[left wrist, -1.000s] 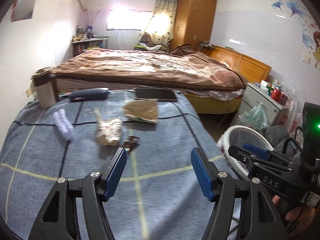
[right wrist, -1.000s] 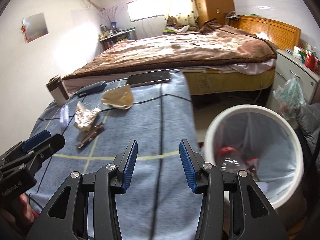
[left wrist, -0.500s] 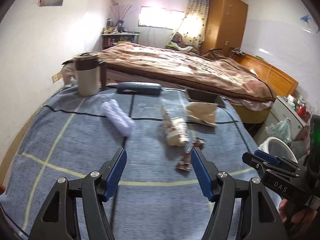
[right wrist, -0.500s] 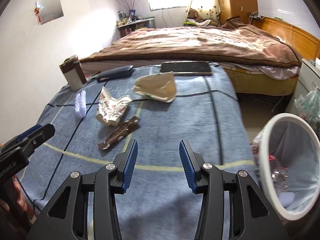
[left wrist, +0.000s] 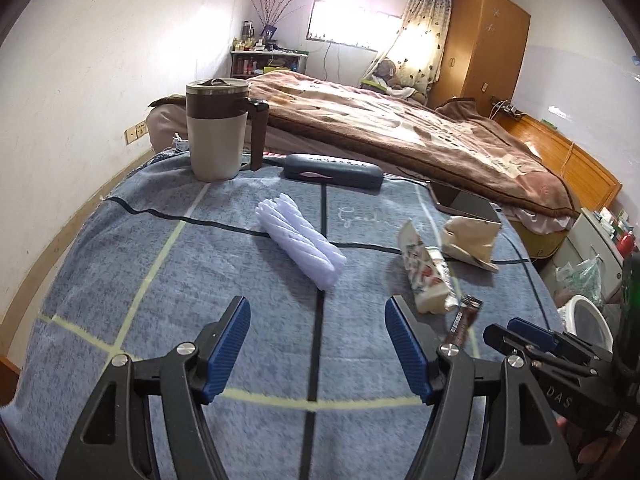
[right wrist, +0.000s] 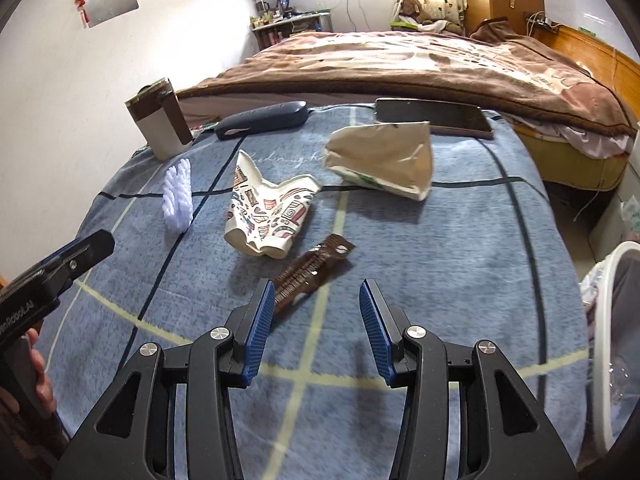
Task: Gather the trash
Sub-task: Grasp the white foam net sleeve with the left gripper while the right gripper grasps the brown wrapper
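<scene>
Now my right claw, blades apart and empty, hangs over the thin brown foil wrapper near the blanket-covered table's front edge; left claw equally spread. Flat foil may slip out, I judge.

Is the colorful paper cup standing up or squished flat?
Squished. The paper cup lies on its side on the blue blanket, walls crumpled and rim bent.

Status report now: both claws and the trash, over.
Left claw open, empty, facing white roll. Right claw open, empty, just short of brown wrapper. Nothing blocks it.
</scene>
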